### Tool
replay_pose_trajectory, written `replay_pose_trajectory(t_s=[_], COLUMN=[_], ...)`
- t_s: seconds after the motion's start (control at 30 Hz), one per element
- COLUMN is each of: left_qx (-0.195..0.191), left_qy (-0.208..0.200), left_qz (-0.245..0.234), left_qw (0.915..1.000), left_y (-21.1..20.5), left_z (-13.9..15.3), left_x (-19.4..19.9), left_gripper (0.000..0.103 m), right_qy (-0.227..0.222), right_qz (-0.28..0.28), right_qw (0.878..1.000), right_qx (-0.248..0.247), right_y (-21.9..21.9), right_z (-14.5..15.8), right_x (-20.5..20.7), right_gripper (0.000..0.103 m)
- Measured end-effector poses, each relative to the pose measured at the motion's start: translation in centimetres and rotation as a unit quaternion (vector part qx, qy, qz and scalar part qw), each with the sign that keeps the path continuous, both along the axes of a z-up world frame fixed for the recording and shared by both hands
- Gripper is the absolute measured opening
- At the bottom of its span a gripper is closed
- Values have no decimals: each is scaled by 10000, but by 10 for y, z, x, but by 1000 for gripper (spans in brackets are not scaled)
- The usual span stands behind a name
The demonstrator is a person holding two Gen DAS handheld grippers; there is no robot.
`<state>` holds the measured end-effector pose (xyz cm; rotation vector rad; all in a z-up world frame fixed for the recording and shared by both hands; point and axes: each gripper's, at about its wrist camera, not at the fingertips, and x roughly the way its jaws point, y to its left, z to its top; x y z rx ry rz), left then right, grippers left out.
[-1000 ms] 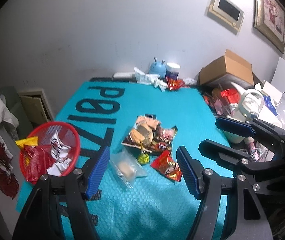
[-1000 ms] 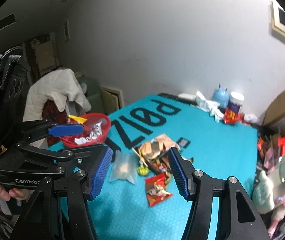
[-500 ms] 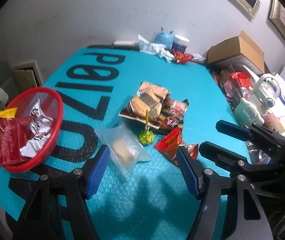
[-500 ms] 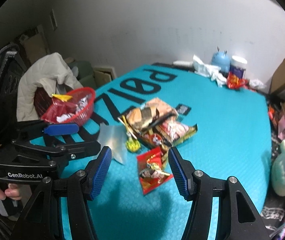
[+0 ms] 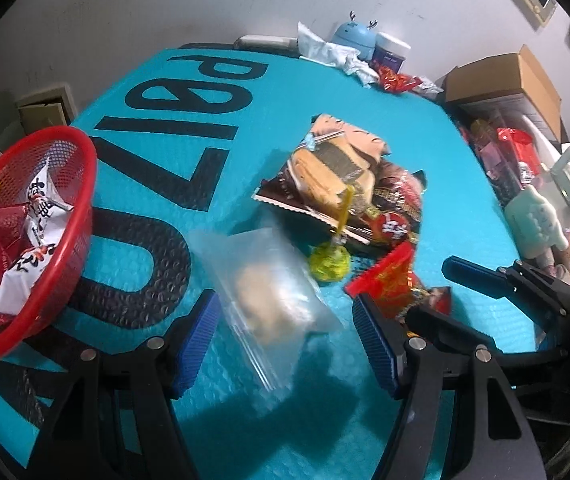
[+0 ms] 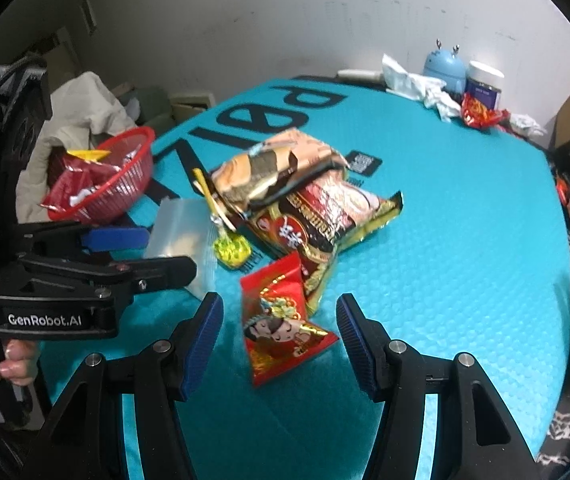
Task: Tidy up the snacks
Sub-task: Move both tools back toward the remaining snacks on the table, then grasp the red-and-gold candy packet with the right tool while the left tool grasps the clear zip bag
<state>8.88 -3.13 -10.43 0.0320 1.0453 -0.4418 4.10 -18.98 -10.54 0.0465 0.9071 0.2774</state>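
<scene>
Teal mat (image 5: 245, 128): clear bag (image 5: 273, 300) between spread left tongs (image 5: 285, 344); red packet (image 6: 281, 316) between spread right tongs (image 6: 279, 344).

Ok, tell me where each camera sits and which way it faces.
Left wrist: on the left gripper, looking down its open fingers at the clear bag; the right gripper's fingers show at right.
Right wrist: on the right gripper, open, over the red packet; the left gripper and hand show at left.
Shared: red basket, teal mat.
</scene>
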Motion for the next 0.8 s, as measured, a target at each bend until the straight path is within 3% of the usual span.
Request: replay_pose_trajectory(t_s=[0.2, 0.43, 0.5, 0.6, 0.67, 0.8], left_qx=[36, 107, 172, 130, 55, 68], left_qy=[274, 3, -56, -20, 46, 69], left_qz=[-34, 9, -4, -31, -51, -101], left_qw=[9996, 9999, 9998, 9999, 10000, 9999], left_y=[-5, -5, -5, -2, 0, 2], left_z=[-17, -18, -18, -17, -16, -15], left_x=[14, 16, 14, 12, 9, -5], left_gripper=[68, 65, 54, 50, 49, 49], right_qy=[164, 193, 162, 129, 147, 168], right_qz=[32, 18, 45, 61, 92, 38], right_qw=[9999, 9997, 9997, 9997, 9998, 9997], right_qx=[-33, -137, -183, -196, -125, -152], right_y=[0, 2, 3, 6, 6, 5], right_z=[-14, -21, -21, -19, -18, -16], right_x=[8, 13, 12, 10, 9, 4], right_gripper=[59, 59, 52, 45, 27, 27])
